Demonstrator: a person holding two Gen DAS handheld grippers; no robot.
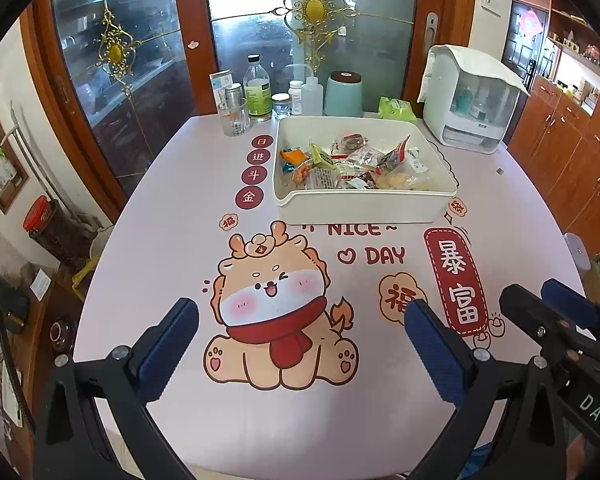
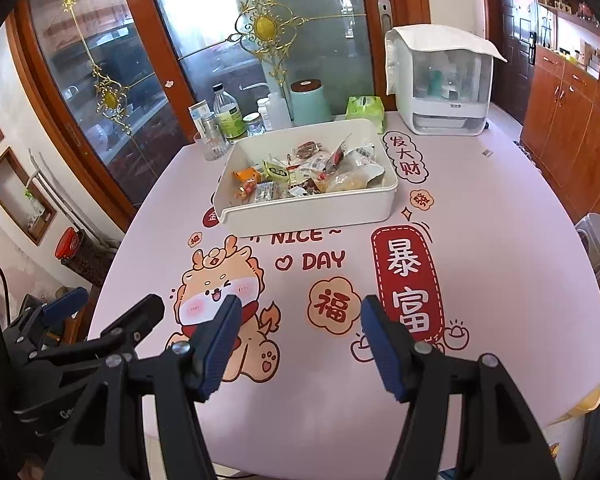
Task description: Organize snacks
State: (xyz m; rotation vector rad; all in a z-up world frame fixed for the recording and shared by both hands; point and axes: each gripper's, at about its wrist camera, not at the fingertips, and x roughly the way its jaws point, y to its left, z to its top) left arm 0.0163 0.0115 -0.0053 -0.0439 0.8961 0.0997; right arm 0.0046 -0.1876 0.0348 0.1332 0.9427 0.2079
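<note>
A white rectangular bin [image 1: 360,210] [image 2: 312,210] stands at the far middle of the printed table mat, filled with several wrapped snacks [image 1: 356,164] [image 2: 304,176]. My left gripper [image 1: 300,316] hovers open over the cartoon dragon print, well short of the bin, with nothing between its blue pads. My right gripper [image 2: 298,316] is also open and empty, over the mat near the front edge. Each gripper shows at the side of the other's view: the right gripper [image 1: 548,300] and the left gripper [image 2: 112,312].
Bottles, jars and a glass [image 1: 234,116] line the back edge beside a teal canister [image 1: 343,94], a green tissue pack [image 1: 398,109] and a white appliance [image 1: 472,104] under a cloth. Glass cabinet doors stand behind; wooden cabinets are at the right.
</note>
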